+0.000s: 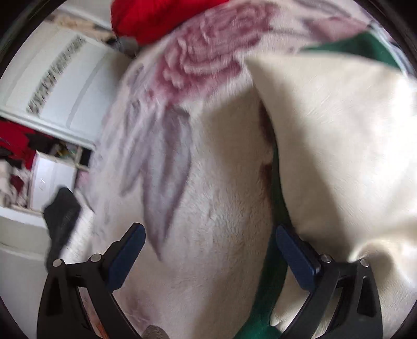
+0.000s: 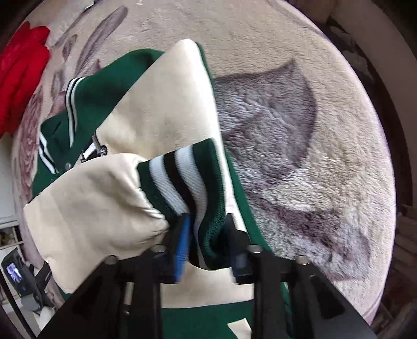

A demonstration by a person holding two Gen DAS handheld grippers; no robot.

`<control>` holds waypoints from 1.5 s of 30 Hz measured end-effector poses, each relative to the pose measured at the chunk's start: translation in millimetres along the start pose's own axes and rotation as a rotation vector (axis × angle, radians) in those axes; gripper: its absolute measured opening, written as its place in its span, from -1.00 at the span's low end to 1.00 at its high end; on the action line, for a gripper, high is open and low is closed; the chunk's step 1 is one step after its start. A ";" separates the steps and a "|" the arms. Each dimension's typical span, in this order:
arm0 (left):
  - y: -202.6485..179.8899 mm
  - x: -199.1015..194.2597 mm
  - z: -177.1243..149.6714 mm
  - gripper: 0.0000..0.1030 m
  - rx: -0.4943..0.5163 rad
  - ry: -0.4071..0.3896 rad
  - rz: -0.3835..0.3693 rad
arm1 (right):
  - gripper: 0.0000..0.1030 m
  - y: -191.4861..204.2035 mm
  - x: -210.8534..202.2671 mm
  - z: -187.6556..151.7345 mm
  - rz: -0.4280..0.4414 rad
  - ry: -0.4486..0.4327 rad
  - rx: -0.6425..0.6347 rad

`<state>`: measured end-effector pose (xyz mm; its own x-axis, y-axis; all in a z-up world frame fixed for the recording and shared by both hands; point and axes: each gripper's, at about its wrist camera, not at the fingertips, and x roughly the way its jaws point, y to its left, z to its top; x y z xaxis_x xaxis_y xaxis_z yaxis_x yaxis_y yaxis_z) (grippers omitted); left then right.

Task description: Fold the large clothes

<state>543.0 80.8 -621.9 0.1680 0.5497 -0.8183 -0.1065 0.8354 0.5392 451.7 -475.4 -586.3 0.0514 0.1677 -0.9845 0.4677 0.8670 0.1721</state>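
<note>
Starting over on the left of your left wrist view, there's a white cabinet (image 1: 65, 86) and some blurry clutter below it, with a dark cloth (image 1: 62, 208) hanging off the edge of the bed. Then the fuzzy cream blanket (image 1: 213, 203) with its pink rose and grey leaf print fills the middle, and a red garment (image 1: 159, 15) sits up at the top. Your left gripper (image 1: 209, 250) has its blue-padded fingers (image 1: 127, 250) spread wide and holding nothing, just blanket showing between them. The right finger sits right beside a strip of green from the jacket (image 1: 268, 292), and its cream sleeve (image 1: 338, 146) billows up on the right side. In your right wrist view, that same red garment (image 2: 23, 73) is off at the far left, then the green and cream jacket (image 2: 104, 96) lies crumpled on the blanket (image 2: 299, 65), with striped collar trim and a snap button visible. Your right gripper (image 2: 208, 242) points down at it with its fingers (image 2: 182, 245) pinched in on the striped cuff (image 2: 182, 177) at the end of a cream sleeve (image 2: 86, 200); the ribbed green, white and black knit is bunched between the pads. To the right of that it's all blanket with a big grey leaf pattern.
</note>
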 end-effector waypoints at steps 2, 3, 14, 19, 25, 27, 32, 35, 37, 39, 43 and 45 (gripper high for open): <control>7.1 11.4 0.7 1.00 -0.015 0.028 -0.004 | -0.31 7.4 -14.4 -2.2 -0.011 -0.092 0.021; 9.7 14.5 1.1 1.00 -0.016 0.034 -0.009 | -0.26 12.3 -19.9 -5.1 0.013 -0.138 0.006; 31.2 -97.5 -53.8 1.00 0.004 -0.194 -0.040 | 0.05 -32.2 -43.1 -76.9 0.017 0.005 -0.093; 15.8 -153.8 -108.0 1.00 0.024 -0.196 -0.124 | 0.06 -68.5 -23.1 -186.9 -0.188 0.177 -0.185; -10.5 -166.6 -158.8 1.00 0.059 -0.116 -0.107 | -0.42 -124.4 27.9 -285.1 -0.154 0.367 -0.091; -23.0 -167.9 -179.8 1.00 0.062 -0.073 -0.096 | -0.42 -134.7 32.1 -294.1 -0.121 0.361 -0.064; -67.8 -203.1 -237.2 1.00 0.090 -0.029 -0.022 | -0.40 -159.0 -0.4 -271.0 0.002 0.430 -0.103; -112.1 -241.0 -267.9 1.00 0.142 -0.032 0.042 | -0.03 -178.0 -30.8 -252.9 -0.003 0.414 -0.173; -145.7 -268.6 -286.4 1.00 0.171 -0.035 0.051 | 0.11 -194.8 -56.7 -240.9 -0.060 0.353 -0.251; -185.6 -294.7 -303.1 1.00 0.221 -0.060 0.078 | 0.11 -208.7 -76.3 -227.8 -0.120 0.308 -0.304; -265.2 -333.1 -331.6 1.00 0.342 -0.146 0.141 | 0.21 -241.3 -101.3 -189.1 -0.166 0.276 -0.290; -296.0 -344.3 -344.7 1.00 0.373 -0.159 0.122 | 0.21 -265.4 -106.5 -172.7 -0.166 0.286 -0.252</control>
<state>178.9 -354.5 -568.3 0.3284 0.6130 -0.7186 0.2217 0.6895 0.6895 169.8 -642.3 -521.3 -0.2706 0.1084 -0.9566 0.2169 0.9750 0.0491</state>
